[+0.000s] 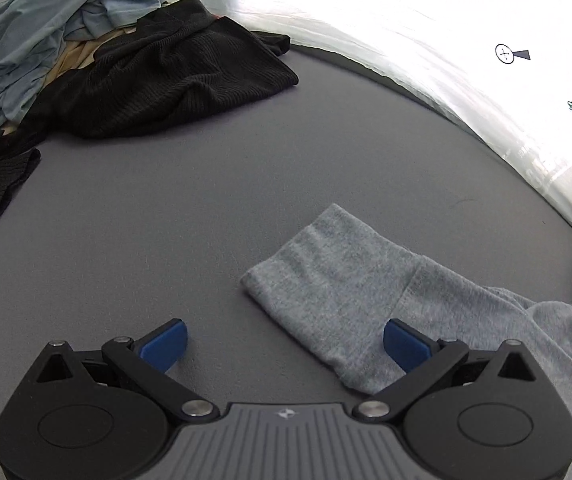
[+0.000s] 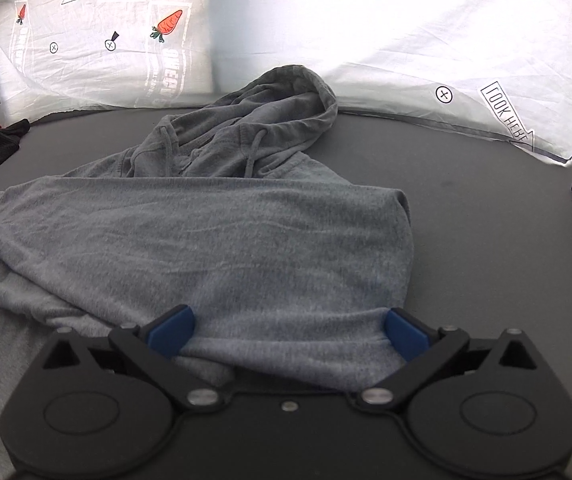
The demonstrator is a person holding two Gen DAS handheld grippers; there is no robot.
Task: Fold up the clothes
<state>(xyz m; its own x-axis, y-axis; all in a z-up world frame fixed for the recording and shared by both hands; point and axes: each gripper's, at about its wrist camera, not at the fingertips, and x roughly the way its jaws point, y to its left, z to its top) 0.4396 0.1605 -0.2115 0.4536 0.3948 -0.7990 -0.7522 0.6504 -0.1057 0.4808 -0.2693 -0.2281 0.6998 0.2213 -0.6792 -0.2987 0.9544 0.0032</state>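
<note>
we see left gripper (image 1: 284,344) spread wide over grey sleeve cuff (image 1: 325,280), gripping nothing. right gripper (image 2: 289,334) also spread wide, folded grey hoodie (image 2: 214,240) edge between pads (no clamp). hoodie flat on grey surface (image 1: 206,208); black knit garment (image 1: 158,80) well apart.

A flat grey surface (image 1: 222,208) carries everything. On it, in the right wrist view, a grey hoodie (image 2: 214,240) lies spread out, its hood (image 2: 286,108) towards the white printed sheet (image 2: 405,40) along the far edge. In the left wrist view, 1 sleeve (image 1: 337,288) of the hoodie lies flat with its cuff end pointing across the bare grey. Well apart, at the far left corner, sits a pile: a black ribbed knit garment (image 1: 158,76) in front, a light blue garment (image 1: 46,28) heaped behind it.
</note>
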